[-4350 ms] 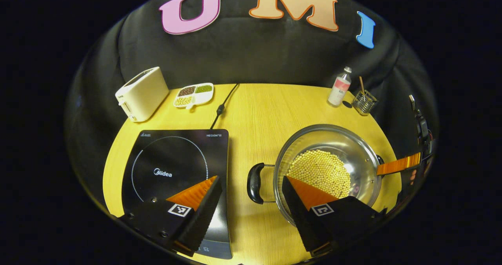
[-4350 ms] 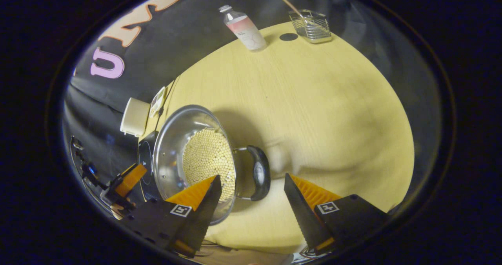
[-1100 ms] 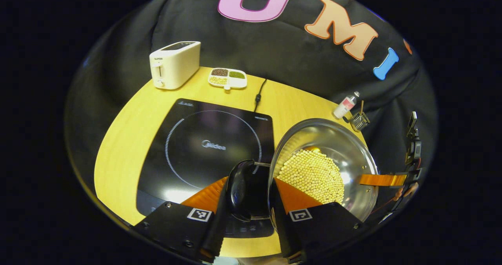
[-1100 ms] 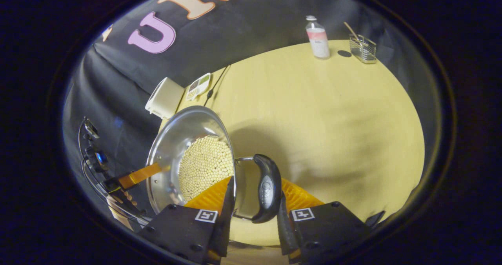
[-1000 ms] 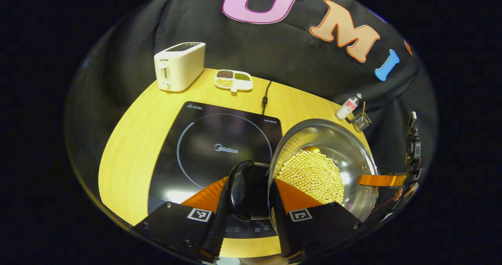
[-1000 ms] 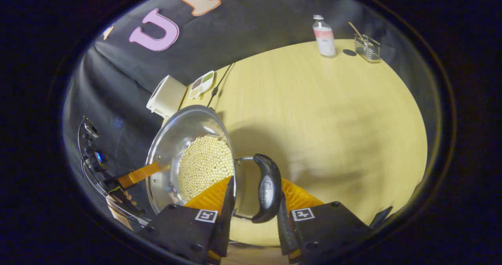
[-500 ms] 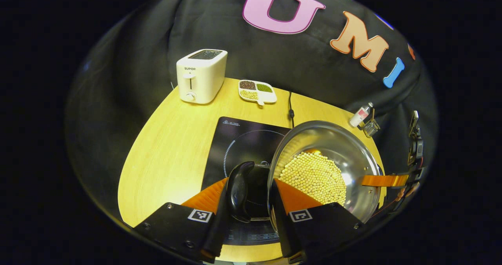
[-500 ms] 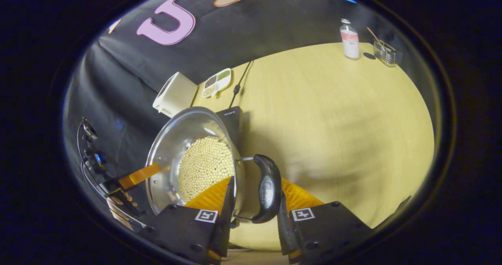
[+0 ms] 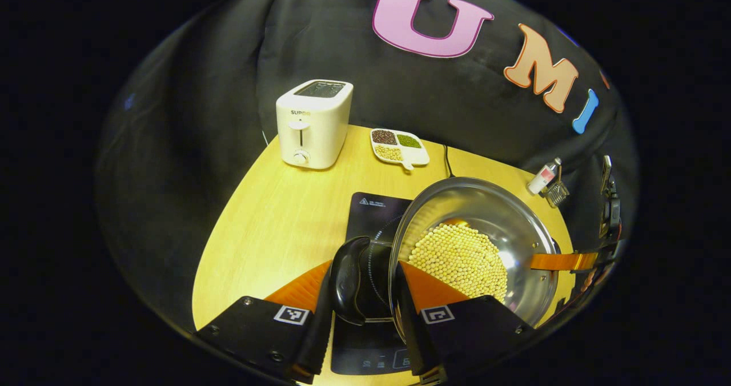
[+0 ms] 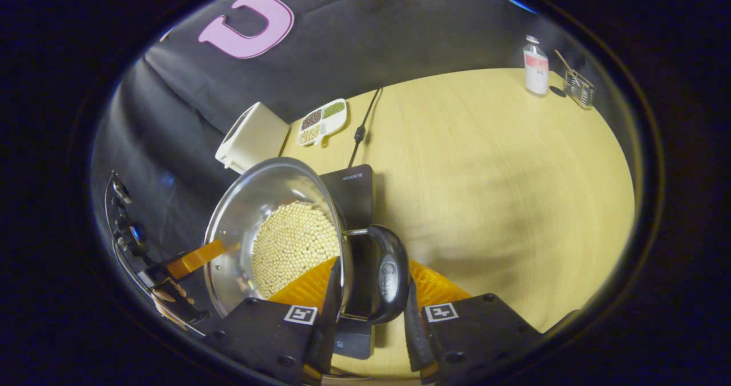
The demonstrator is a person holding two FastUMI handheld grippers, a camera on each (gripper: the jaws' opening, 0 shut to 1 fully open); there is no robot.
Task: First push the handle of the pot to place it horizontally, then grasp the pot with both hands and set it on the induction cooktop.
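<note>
The steel pot point(image 9: 514, 226), with pale beans point(image 9: 457, 257) in its bottom, is held over the black induction cooktop point(image 9: 374, 209). My left gripper point(image 9: 364, 266) is shut on the pot's black left handle point(image 9: 344, 280). In the right gripper view the pot point(image 10: 257, 203) covers most of the cooktop point(image 10: 354, 189), and my right gripper point(image 10: 372, 263) is shut on the black right handle point(image 10: 391, 277). Each view shows the other gripper's finger at the pot's far rim. Whether the pot's base touches the cooktop I cannot tell.
At the back of the wooden table point(image 9: 268, 226) stand a white toaster point(image 9: 313, 123) and a divided dish of beans point(image 9: 400, 146). The cooktop's cable point(image 10: 362, 129) runs toward the wall. A small bottle point(image 10: 535, 66) and a wire holder point(image 10: 578, 89) stand at the far right corner.
The pot has travelled left from the bare table to over the cooktop, carried by both grippers. Both had closed on the handles earlier and have stayed shut.
</note>
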